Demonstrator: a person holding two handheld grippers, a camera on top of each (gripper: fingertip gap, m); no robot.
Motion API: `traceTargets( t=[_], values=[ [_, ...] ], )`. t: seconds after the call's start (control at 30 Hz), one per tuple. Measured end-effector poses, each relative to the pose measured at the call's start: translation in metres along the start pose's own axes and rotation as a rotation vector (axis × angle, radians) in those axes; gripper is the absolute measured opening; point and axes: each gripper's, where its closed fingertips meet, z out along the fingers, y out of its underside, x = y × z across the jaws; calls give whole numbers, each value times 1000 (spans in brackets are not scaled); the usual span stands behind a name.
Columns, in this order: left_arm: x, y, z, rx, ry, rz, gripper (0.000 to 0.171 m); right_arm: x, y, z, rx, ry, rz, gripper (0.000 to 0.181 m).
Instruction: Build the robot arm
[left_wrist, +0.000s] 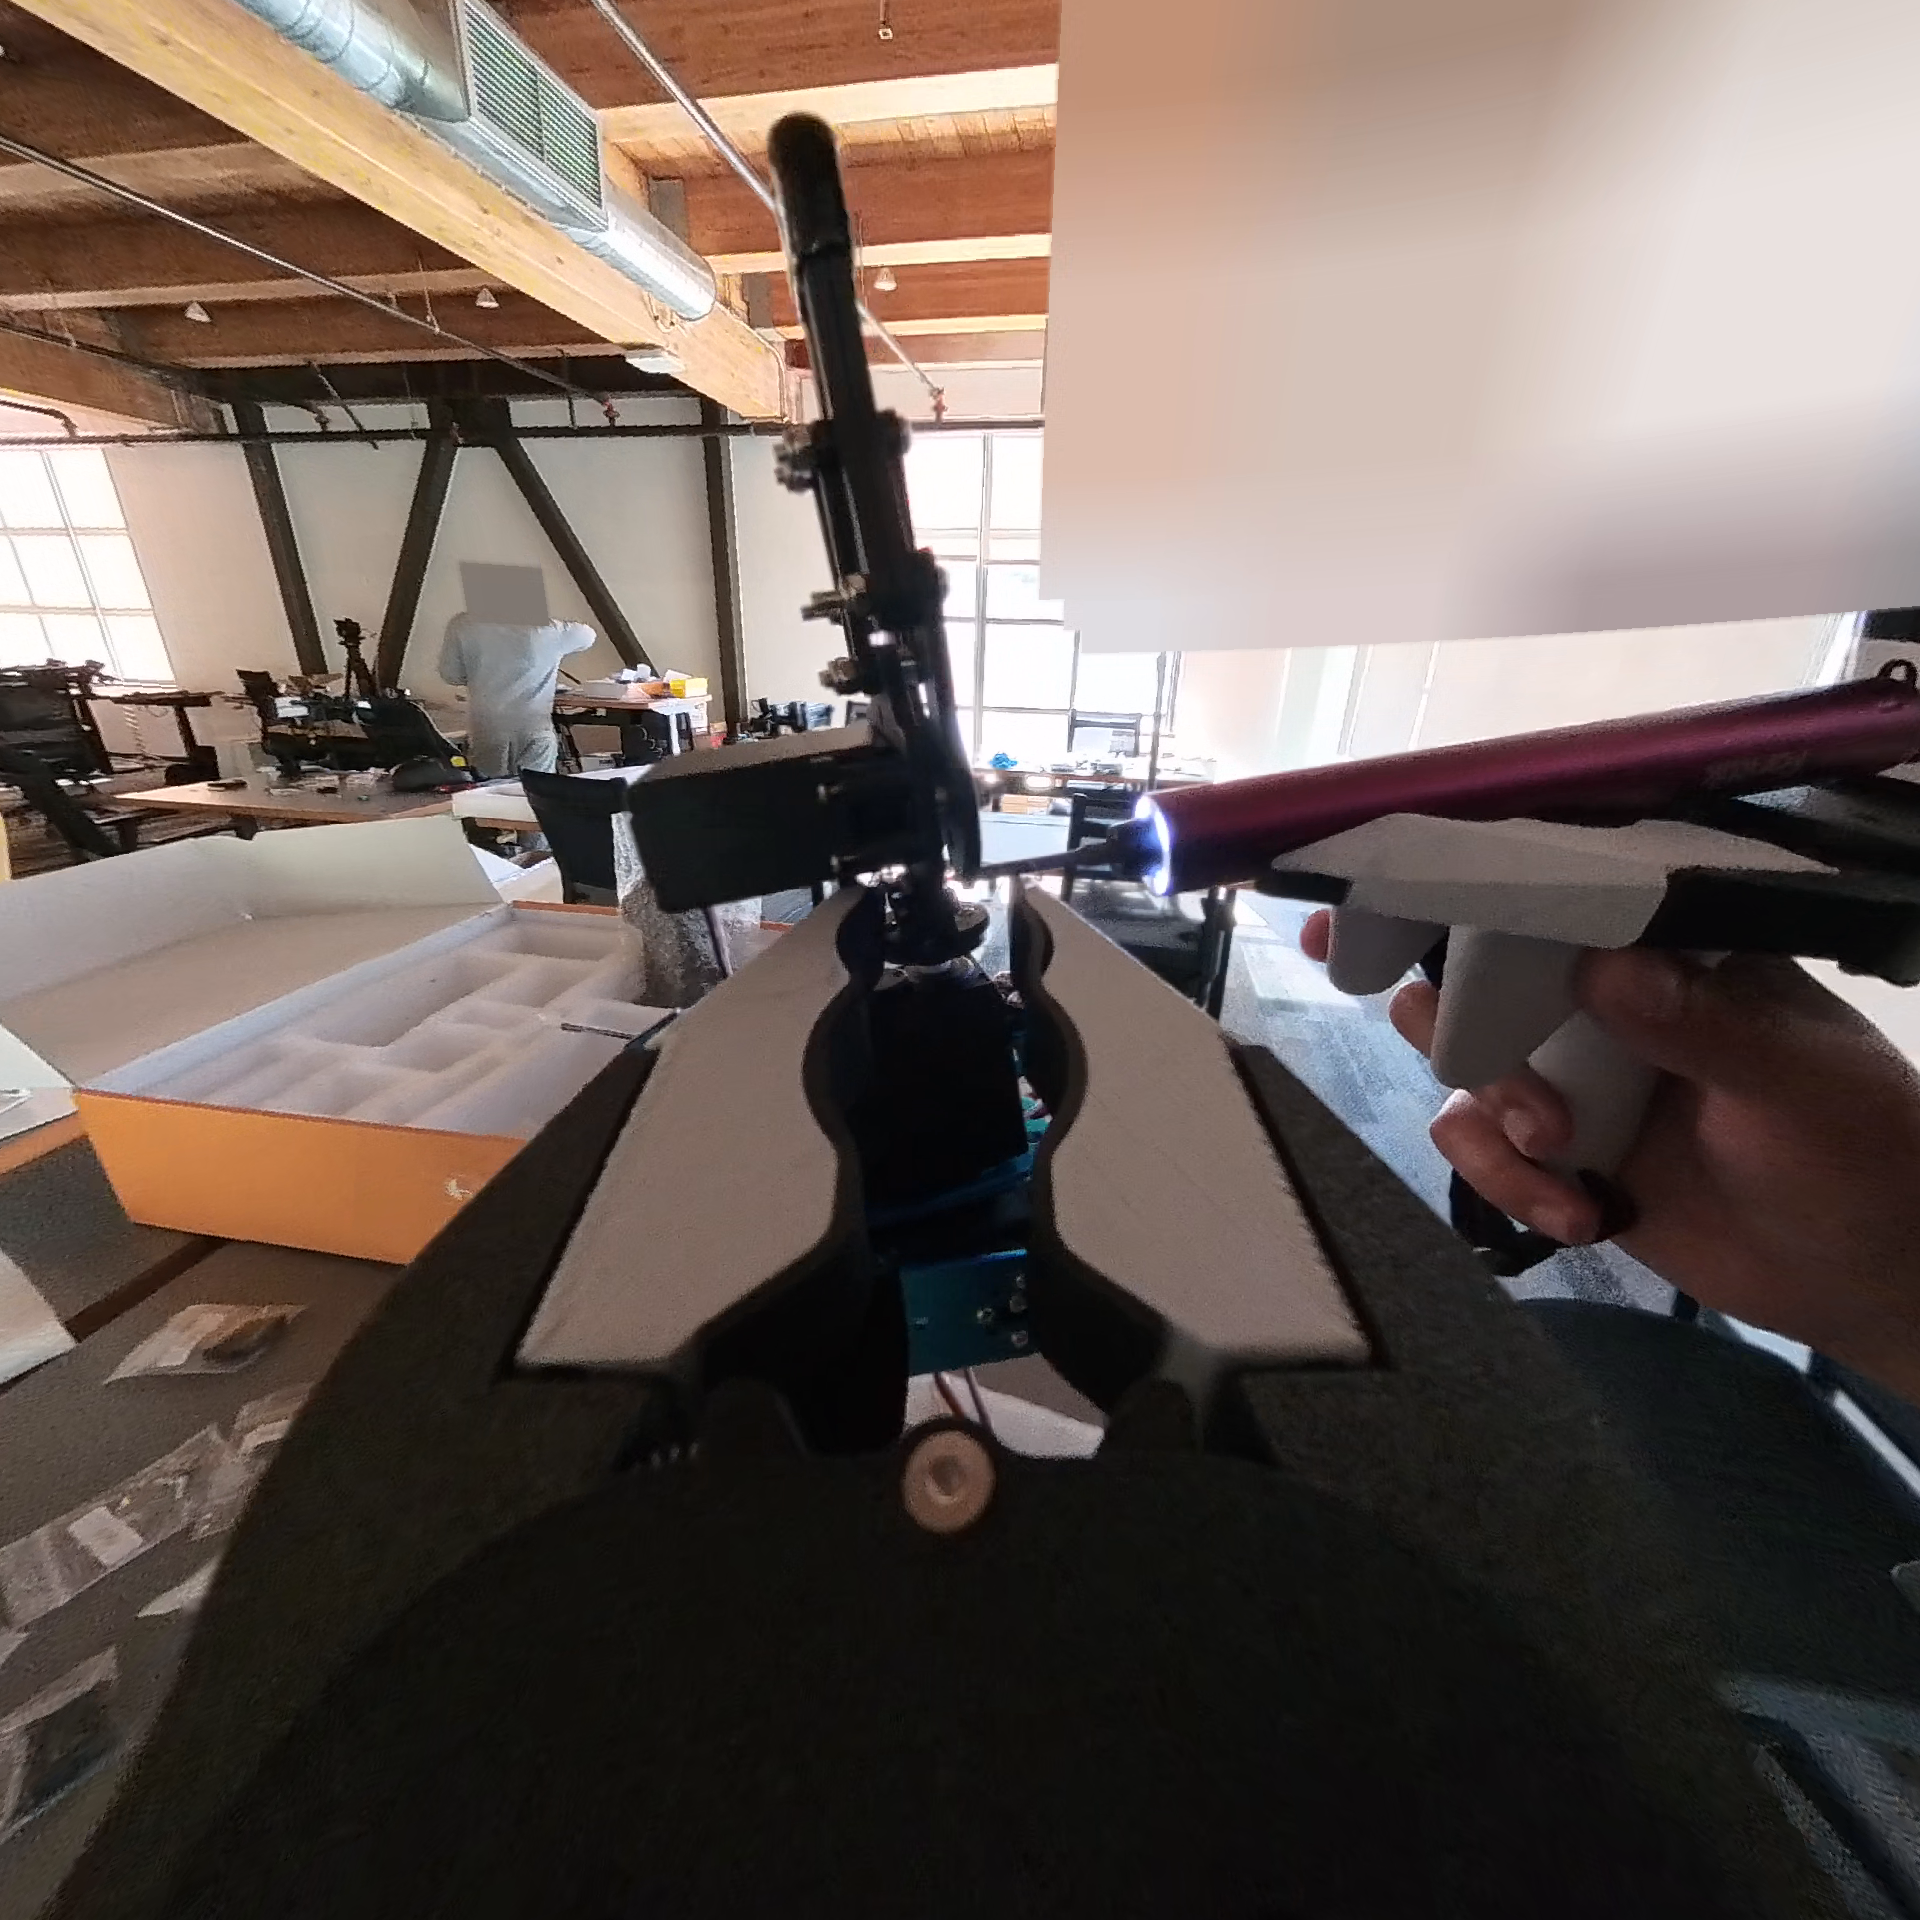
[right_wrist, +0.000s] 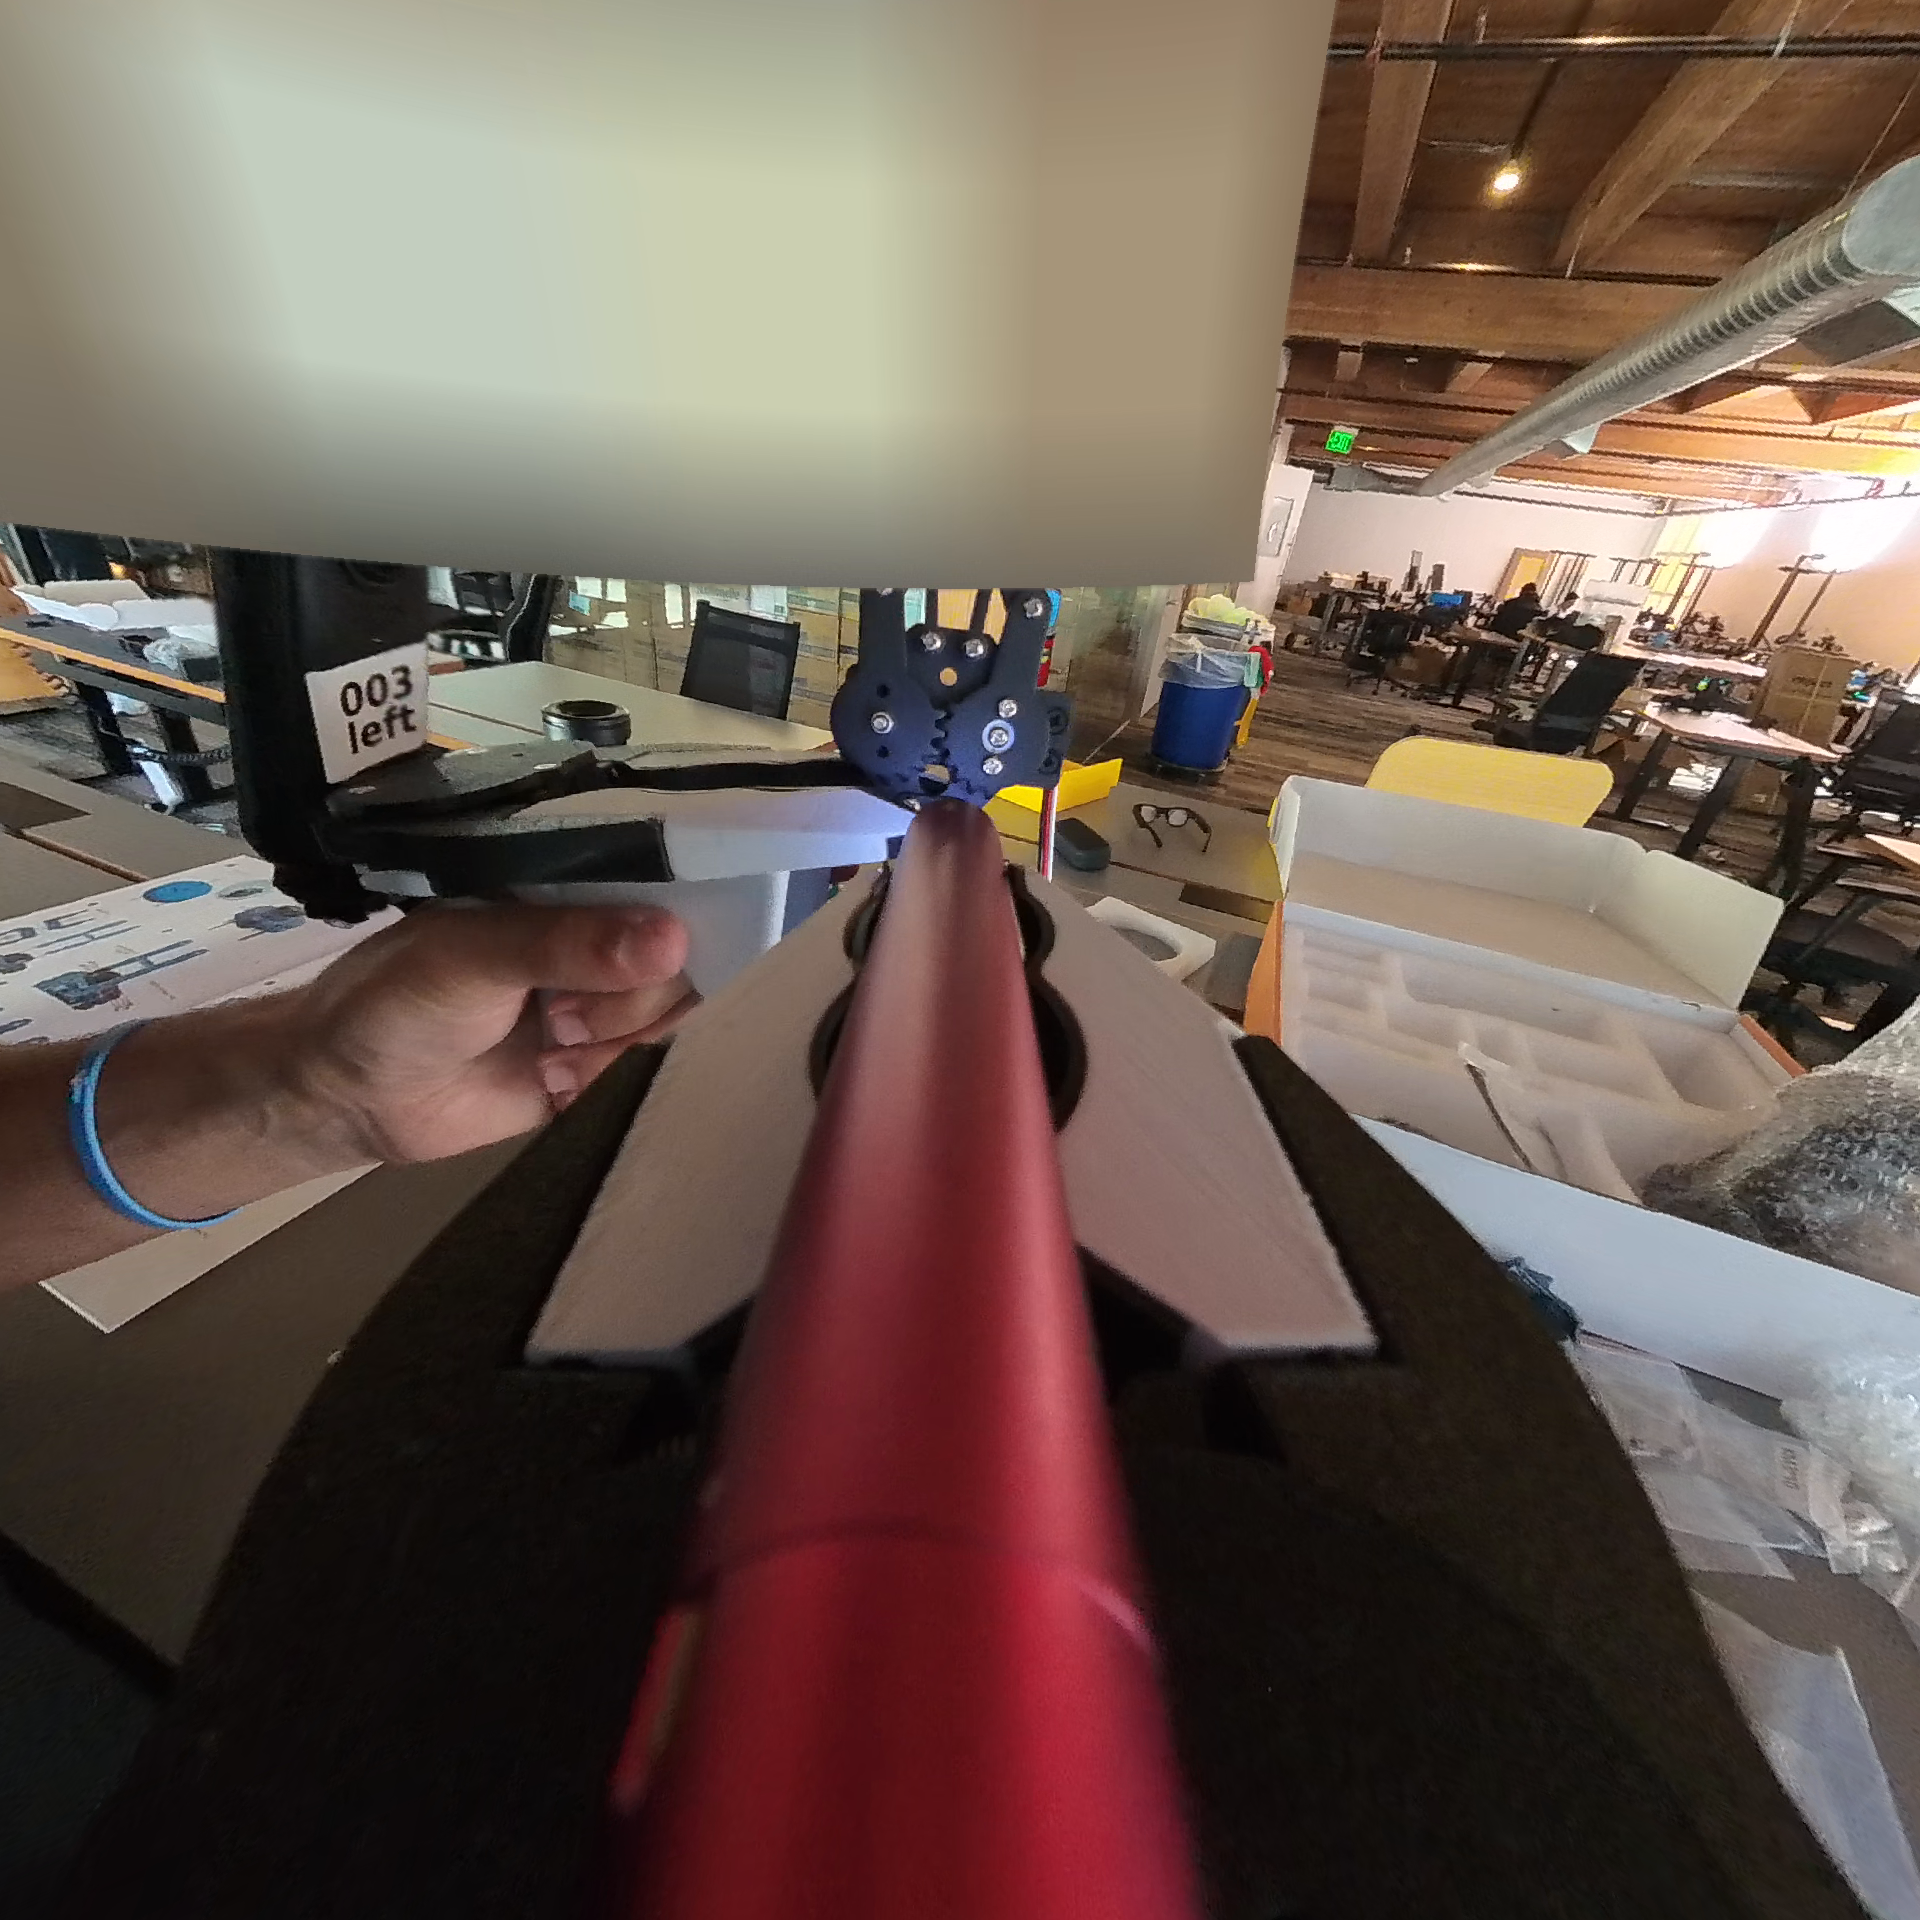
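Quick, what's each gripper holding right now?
Left gripper: shut on the black mechanical claw assembly.
Right gripper: shut on the red electric screwdriver.

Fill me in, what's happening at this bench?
A person holds a claw in each hand. The left claw is shut on a small black robot arm assembly, held upright. The right claw is shut on a red powered screwdriver with its tip light on, its bit reaching the assembly's geared joint. An open orange box with white foam compartments sits on the table beside them.
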Motion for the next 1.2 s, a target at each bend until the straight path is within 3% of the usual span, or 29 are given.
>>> traceTargets(
  t=[0.43, 0.87, 0.9, 1.2],
  values=[
    [-4, 1, 0, -23, 19, 96, 17, 1, 2, 4, 13, -19, 23, 23],
    [-7, 0, -1, -13, 11, 78, 16, -1, 4, 7, 27, -12, 136, 28],
    [-7, 0, -1, -13, 12, 82, 17, -1, 4, 8, 29, -12, 145, 22],
    [-7, 1, -1, -18, 18, 96, 17, 0, 2, 9, 10, -3, 111, 23]
  ],
)
